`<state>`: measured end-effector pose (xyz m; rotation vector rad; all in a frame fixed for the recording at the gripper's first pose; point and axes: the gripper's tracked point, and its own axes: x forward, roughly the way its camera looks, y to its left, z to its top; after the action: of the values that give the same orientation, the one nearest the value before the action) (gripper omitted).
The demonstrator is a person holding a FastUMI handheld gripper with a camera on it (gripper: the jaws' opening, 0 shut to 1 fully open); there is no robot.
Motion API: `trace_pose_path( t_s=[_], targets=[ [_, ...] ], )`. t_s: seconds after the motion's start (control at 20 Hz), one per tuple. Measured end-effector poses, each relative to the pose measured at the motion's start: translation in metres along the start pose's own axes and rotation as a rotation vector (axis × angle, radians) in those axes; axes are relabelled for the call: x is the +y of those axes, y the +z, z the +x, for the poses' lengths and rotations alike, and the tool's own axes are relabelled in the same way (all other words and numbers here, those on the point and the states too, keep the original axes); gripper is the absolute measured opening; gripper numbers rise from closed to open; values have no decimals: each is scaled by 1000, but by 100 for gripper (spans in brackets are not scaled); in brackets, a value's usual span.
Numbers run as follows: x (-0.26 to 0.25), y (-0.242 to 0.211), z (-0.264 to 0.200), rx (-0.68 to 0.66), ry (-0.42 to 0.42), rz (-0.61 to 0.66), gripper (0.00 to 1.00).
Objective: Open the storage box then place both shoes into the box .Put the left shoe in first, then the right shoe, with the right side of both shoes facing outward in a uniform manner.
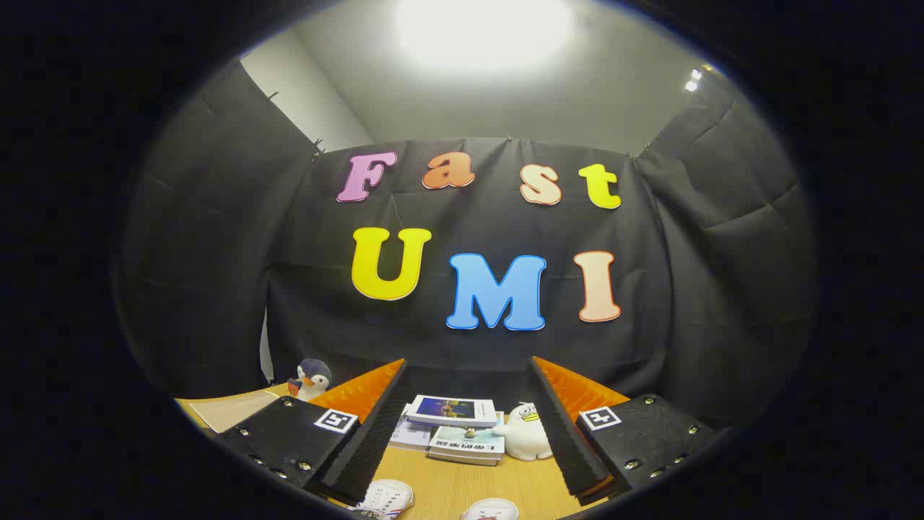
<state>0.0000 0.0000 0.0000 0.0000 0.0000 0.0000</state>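
Note:
My gripper (468, 372) is held high above a wooden table (447, 485), its two fingers spread wide apart with nothing between them. Down below the fingers, the tops of two white shoes peek into view: one shoe (386, 498) beside the left finger and another shoe (491, 510) a little to its right. Most of each shoe is cut off, so I cannot tell left from right.
A stack of books (453, 426) lies on the table beyond the fingers, with a white plush duck (525, 433) beside it. A penguin plush (312, 378) and a flat beige sheet (229, 410) sit to the left, behind the left finger.

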Motion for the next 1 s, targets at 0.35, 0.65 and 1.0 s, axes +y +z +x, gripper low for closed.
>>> trace_pose_path(
  t_s=[0.35,0.65,1.0],
  targets=[
    [-6,-5,-2,5,-19,3,96],
    [-11,-6,-2,4,-33,10,96],
    [2,-9,-1,11,-9,24,96]
  ],
)
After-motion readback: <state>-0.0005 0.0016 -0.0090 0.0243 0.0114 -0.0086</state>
